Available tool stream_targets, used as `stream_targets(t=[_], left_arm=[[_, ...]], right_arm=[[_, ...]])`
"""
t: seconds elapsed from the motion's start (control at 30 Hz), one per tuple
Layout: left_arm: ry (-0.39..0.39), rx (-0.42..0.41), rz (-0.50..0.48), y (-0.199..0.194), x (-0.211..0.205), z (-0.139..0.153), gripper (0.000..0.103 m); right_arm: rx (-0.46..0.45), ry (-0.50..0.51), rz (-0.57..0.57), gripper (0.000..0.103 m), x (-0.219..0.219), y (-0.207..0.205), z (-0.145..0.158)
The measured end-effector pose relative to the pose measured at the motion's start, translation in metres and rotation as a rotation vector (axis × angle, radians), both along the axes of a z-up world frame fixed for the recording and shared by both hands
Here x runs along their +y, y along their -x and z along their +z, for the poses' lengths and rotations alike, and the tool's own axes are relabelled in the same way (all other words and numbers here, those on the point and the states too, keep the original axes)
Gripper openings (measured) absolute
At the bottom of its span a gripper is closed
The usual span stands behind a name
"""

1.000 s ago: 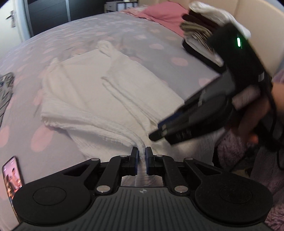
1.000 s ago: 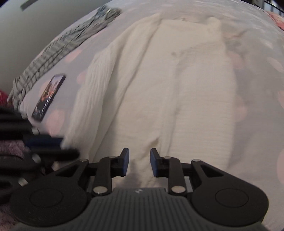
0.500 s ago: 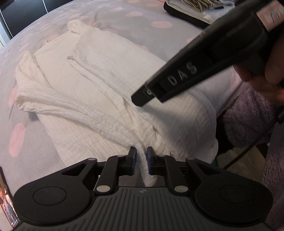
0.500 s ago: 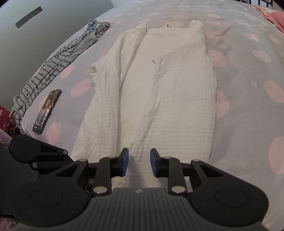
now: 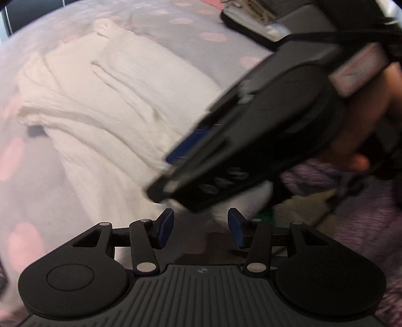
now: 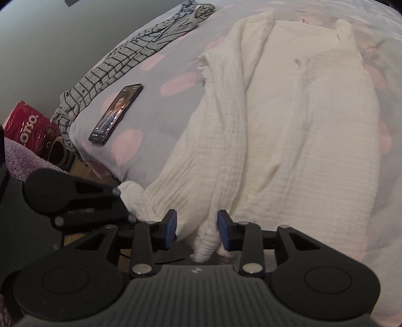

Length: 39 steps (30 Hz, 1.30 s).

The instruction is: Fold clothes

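Observation:
A cream textured garment (image 6: 289, 130) lies lengthwise on the bed, its sides folded inward; it also shows in the left wrist view (image 5: 120, 113). My left gripper (image 5: 200, 227) is open and empty at the garment's near hem by the bed edge. My right gripper (image 6: 196, 229) is open, with a fold of the hem hanging between its fingers. The right gripper's body (image 5: 251, 140) crosses the left wrist view just above the left fingers. The left gripper (image 6: 75, 201) shows at the left of the right wrist view, touching the hem corner.
The bed has a grey cover with pink dots (image 6: 176, 83). A phone (image 6: 116, 113) lies on it left of the garment. A grey striped garment (image 6: 125, 60) lies along the left bed edge. A red bag (image 6: 25, 125) stands on the floor. Folded items (image 5: 251, 15) lie far right.
My left gripper has opened and let go of the hem fold. My right gripper has dropped to the hem, with a fold now between its open fingers.

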<state>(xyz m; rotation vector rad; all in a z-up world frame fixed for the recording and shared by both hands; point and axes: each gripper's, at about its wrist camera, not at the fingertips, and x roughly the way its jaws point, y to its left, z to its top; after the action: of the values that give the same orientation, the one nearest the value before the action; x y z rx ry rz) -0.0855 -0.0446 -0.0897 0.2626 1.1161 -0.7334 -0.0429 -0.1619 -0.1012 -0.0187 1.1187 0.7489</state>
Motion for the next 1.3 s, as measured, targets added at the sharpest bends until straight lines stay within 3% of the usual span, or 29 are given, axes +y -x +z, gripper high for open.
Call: stream_targets(t=[0.13, 0.27, 0.4, 0.57, 0.6, 0.63, 0.67, 0.77, 0.9, 1.03, 1.3], left_arm=[[-0.020, -0.050, 0.022, 0.010, 0.009, 0.009, 0.045], [-0.047, -0.129, 0.081, 0.015, 0.028, 0.025, 0.045], [-0.130, -0.209, 0.099, 0.019, 0.037, 0.028, 0.047], [-0.239, -0.249, 0.061, 0.014, 0.035, 0.015, 0.048], [-0.260, -0.244, 0.055, 0.013, 0.034, 0.012, 0.043], [-0.282, -0.232, 0.057, 0.011, 0.033, 0.009, 0.028], [-0.296, -0.224, 0.055, 0.010, 0.032, 0.008, 0.021], [-0.319, -0.211, 0.036, 0.011, 0.030, 0.007, 0.008], [-0.293, -0.178, -0.006, 0.019, 0.024, 0.010, 0.004], [-0.164, -0.086, -0.050, 0.023, 0.017, 0.013, 0.003], [0.000, 0.085, -0.105, 0.023, -0.001, -0.011, 0.003]], right_arm=[[0.005, 0.021, 0.000, 0.036, 0.009, -0.003, -0.006], [-0.013, 0.083, -0.026, 0.021, 0.005, -0.006, -0.009], [-0.008, 0.085, -0.041, 0.021, 0.000, -0.006, -0.010], [-0.012, 0.088, -0.040, 0.021, 0.000, -0.006, -0.009], [-0.011, 0.088, -0.041, 0.021, 0.000, -0.006, -0.009], [-0.011, 0.087, -0.042, 0.021, -0.001, -0.006, -0.009], [-0.010, 0.086, -0.042, 0.021, -0.001, -0.006, -0.009], [-0.011, 0.084, -0.041, 0.021, 0.000, -0.007, -0.010], [-0.010, 0.086, -0.046, 0.021, 0.000, -0.006, -0.009], [-0.009, 0.088, -0.051, 0.021, 0.000, -0.006, -0.009], [-0.012, 0.087, -0.040, 0.022, -0.003, -0.010, -0.009]])
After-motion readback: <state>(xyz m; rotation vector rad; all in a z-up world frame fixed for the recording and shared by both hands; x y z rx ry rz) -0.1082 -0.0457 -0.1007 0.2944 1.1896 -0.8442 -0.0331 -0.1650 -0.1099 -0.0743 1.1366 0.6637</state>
